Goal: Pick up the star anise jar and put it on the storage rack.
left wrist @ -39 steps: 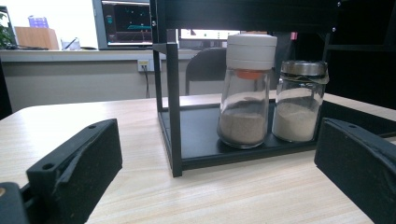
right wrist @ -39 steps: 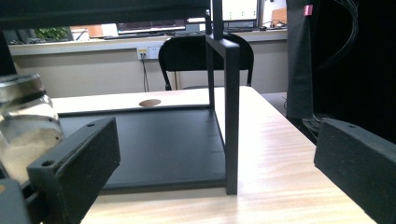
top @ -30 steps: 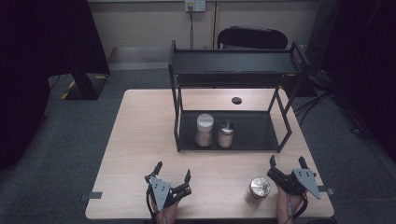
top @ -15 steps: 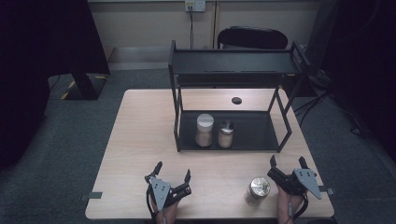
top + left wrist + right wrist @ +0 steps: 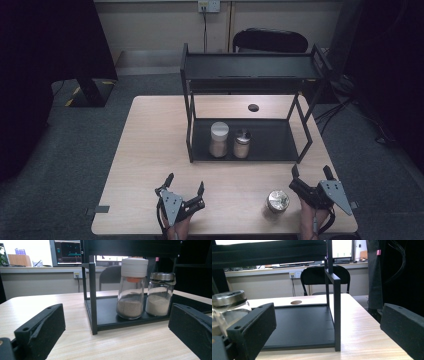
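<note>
1. Little had shifted since the earlier frames: the right gripper (image 5: 310, 176) had eased slightly nearer the table's front edge, while the left gripper (image 5: 185, 183) and every jar had kept their places.
2. The wooden table (image 5: 150, 150) carried a black two-level rack (image 5: 250, 67) toward its far side, with a dark chair (image 5: 270, 40) behind it by the wall.
3. A small round dark hole (image 5: 253, 107) showed in the tabletop behind the rack.
4. On the rack's lower shelf (image 5: 270, 142) stood two glass jars side by side, touching or almost so, both upright and part-filled with pale powder.
5. The taller jar (image 5: 131, 288) had a white cap with an orange band beneath it; the shorter jar (image 5: 160, 293), with a metal lid, stood to its right in the left gripper view.
6. Neither jar showed a readable label, and the writing on the distant screens was too small to make out.
7. A third jar (image 5: 277, 200), metal-lidded, stood on the bare table near the front edge, just left of the right gripper; it showed beside the left jaw in the right gripper view.
8. The left gripper rested near the front edge, well apart from the rack, jaws spread wide and holding nothing.
9. The right gripper likewise had its jaws spread apart and empty, pointing toward the rack's right end.
</note>
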`<state>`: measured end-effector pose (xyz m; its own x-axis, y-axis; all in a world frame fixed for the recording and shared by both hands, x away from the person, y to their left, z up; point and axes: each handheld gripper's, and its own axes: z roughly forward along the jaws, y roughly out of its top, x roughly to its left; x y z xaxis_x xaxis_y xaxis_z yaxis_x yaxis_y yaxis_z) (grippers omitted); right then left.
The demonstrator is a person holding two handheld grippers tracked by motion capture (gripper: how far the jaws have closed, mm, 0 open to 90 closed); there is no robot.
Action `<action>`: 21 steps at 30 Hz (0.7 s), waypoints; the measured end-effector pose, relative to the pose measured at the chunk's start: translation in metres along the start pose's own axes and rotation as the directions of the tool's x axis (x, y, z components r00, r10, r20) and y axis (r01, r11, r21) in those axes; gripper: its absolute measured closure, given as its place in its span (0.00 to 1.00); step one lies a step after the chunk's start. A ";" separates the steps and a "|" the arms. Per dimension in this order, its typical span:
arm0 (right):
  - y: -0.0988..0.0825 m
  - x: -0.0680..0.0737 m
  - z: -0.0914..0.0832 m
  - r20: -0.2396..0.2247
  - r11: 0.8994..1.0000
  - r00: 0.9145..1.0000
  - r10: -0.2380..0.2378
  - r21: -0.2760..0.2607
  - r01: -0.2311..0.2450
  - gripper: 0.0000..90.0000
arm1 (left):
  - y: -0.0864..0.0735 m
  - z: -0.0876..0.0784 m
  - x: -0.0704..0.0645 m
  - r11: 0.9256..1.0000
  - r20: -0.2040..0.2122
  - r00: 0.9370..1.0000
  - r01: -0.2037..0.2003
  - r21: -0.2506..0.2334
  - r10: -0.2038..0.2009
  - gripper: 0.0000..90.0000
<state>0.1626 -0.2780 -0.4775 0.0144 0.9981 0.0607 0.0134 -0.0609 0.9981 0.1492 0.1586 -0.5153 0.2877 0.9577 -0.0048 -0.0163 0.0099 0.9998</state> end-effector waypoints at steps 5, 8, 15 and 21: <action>0.007 0.006 -0.007 -0.016 0.999 1.000 -0.016 -0.039 0.015 0.00 | 0.000 0.000 0.000 1.000 0.000 1.000 0.000 0.000 0.000 0.00; 0.012 0.006 -0.013 -0.034 0.997 0.999 -0.037 -0.063 0.034 0.01 | 0.000 0.000 0.000 1.000 0.000 1.000 0.000 0.000 0.000 0.00; 0.021 0.007 -0.027 -0.083 0.996 0.996 -0.034 -0.080 0.027 0.01 | 0.000 0.000 0.000 1.000 -0.001 1.000 0.000 0.000 0.000 0.00; 0.028 0.003 -0.033 -0.139 0.997 0.990 -0.025 -0.071 0.015 0.00 | 0.000 0.000 0.000 1.000 -0.001 1.000 -0.001 0.000 0.001 0.00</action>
<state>0.1299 -0.2762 -0.4492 -0.1252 0.9914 0.0371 -0.0571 -0.0446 0.9974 0.1491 0.1584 -0.5153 0.2864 0.9581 -0.0041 -0.0168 0.0093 0.9998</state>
